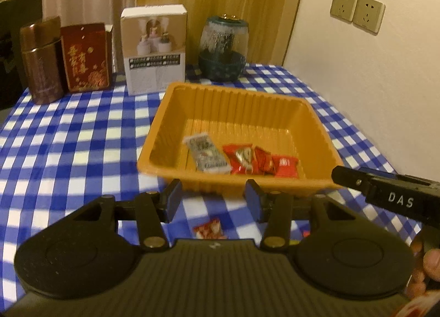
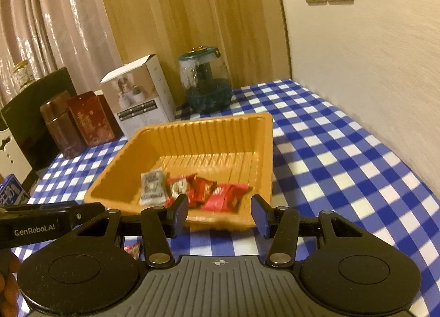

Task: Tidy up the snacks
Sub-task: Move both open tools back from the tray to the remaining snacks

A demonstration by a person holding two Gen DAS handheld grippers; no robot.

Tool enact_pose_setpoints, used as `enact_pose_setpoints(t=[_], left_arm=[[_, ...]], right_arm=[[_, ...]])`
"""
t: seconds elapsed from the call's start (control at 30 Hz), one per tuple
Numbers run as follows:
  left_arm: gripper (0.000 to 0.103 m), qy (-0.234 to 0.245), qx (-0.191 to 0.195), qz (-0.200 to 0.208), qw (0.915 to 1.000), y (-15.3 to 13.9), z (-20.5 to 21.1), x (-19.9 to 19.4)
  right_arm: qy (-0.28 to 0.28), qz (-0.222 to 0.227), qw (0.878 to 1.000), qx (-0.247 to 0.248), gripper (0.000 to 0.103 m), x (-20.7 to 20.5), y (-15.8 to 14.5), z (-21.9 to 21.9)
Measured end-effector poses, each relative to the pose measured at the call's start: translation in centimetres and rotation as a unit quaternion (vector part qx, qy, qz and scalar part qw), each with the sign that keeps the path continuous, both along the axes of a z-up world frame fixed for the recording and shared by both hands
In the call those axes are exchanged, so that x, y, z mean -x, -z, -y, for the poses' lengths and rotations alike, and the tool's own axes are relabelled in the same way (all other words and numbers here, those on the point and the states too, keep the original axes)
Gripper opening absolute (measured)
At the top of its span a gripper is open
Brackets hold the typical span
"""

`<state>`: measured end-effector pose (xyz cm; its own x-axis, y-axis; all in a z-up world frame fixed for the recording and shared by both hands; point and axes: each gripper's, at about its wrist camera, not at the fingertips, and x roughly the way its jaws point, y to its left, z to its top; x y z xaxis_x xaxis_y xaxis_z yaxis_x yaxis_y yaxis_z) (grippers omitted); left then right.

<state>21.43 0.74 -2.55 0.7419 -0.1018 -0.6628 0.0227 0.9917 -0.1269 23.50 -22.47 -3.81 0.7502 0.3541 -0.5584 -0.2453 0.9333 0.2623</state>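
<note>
Orange tray (image 1: 316, 124) sitting on the blue checked tablecloth (image 1: 68, 138), with four snacks inside: one white packet (image 1: 207, 156) and three red packets (image 1: 242, 158) bunched along the near wall. One more red snack (image 1: 209, 230) lying on the cloth just outside the tray. Left gripper (image 1: 213, 200) parted, nothing between the jaws. Right gripper (image 2: 220, 213) same deal, open and empty. Along the back: two dark red tins (image 1: 41, 61), one white box (image 1: 155, 47), one green-based jar (image 1: 224, 47).
</note>
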Motion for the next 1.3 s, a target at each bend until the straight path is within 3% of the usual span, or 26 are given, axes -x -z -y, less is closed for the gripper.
enact_pose_setpoints(t=[0.3, 0.53, 0.73, 1.07, 1.3], left_arm=[[0.049, -0.023, 0.008, -0.023, 0.9994, 0.7, -1.7, 3.9], [0.052, -0.039, -0.007, -0.04, 0.9984, 1.1, -3.9, 6.2], [0.052, -0.004, -0.035, -0.068, 0.9971, 2.3, -4.6, 7.4], [0.052, 0.048, -0.049, -0.09, 0.9936, 4.5, -3.7, 6.1], [0.052, 0.041, -0.061, -0.101, 0.9921, 5.9, -3.6, 4.4]], right_arm=[[-0.002, -0.01, 1.0, -0.001, 0.051, 3.2, 0.0, 0.4], [-0.024, -0.024, 0.999, 0.012, 0.052, 5.0, 0.6, 0.3], [-0.036, -0.043, 0.998, 0.034, 0.053, 5.2, 1.5, 0.0], [-0.041, -0.073, 0.996, 0.041, 0.057, 4.6, 2.8, -0.1], [-0.043, -0.09, 0.994, 0.051, 0.058, 4.1, 3.6, -0.7]])
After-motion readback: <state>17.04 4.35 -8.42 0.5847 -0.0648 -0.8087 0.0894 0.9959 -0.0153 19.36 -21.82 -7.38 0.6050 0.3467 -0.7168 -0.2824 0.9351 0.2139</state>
